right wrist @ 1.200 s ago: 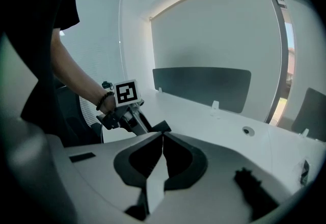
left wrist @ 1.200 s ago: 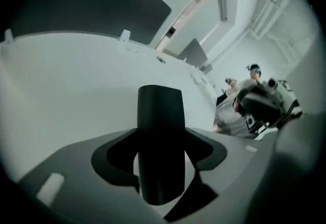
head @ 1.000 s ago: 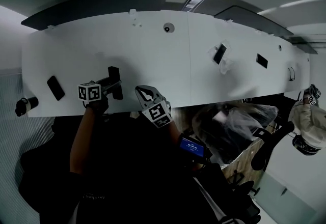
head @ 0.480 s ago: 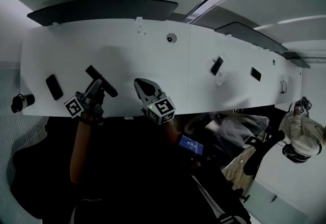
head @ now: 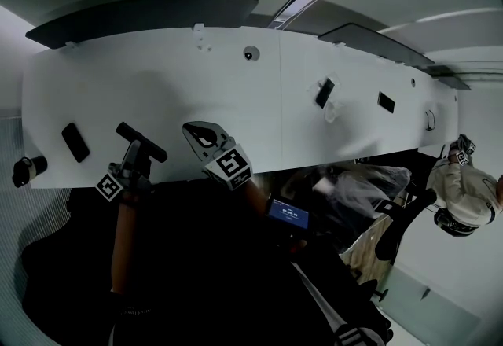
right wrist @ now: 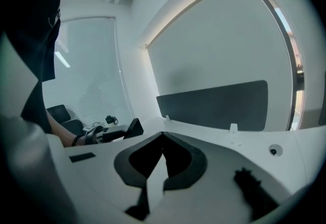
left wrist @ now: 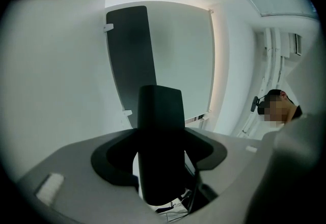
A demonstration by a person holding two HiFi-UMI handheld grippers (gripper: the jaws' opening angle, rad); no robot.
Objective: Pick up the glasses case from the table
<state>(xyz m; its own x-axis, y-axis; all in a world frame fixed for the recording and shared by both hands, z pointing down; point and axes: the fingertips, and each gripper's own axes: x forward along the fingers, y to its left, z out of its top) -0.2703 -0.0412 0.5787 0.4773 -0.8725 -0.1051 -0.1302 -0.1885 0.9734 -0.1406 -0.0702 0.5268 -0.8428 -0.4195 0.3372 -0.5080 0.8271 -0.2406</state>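
The glasses case (head: 151, 148) is a dark, slim bar held off the white table (head: 157, 93), tilted in the head view. My left gripper (head: 134, 156) is shut on it, and its marker cube hangs at the lower left. In the left gripper view the case (left wrist: 160, 116) stands upright between the jaws of the left gripper (left wrist: 159, 154) and hides their tips. My right gripper (head: 201, 137) hovers just right of it, shut and empty. The right gripper view shows its tips (right wrist: 163, 136) meeting, with the case (right wrist: 133, 129) off to the left.
On the table lie a flat black device (head: 75, 141), a dark camera-like object (head: 23, 170) at the left edge and two more dark devices (head: 323, 91) (head: 385, 102). A dark divider panel (head: 149, 14) runs along the far side. A person (head: 464, 195) sits at the right.
The left gripper has lifted the case off the table, rolled and drifted left, so the case now tilts. The right gripper rose and shifted slightly left, still shut.
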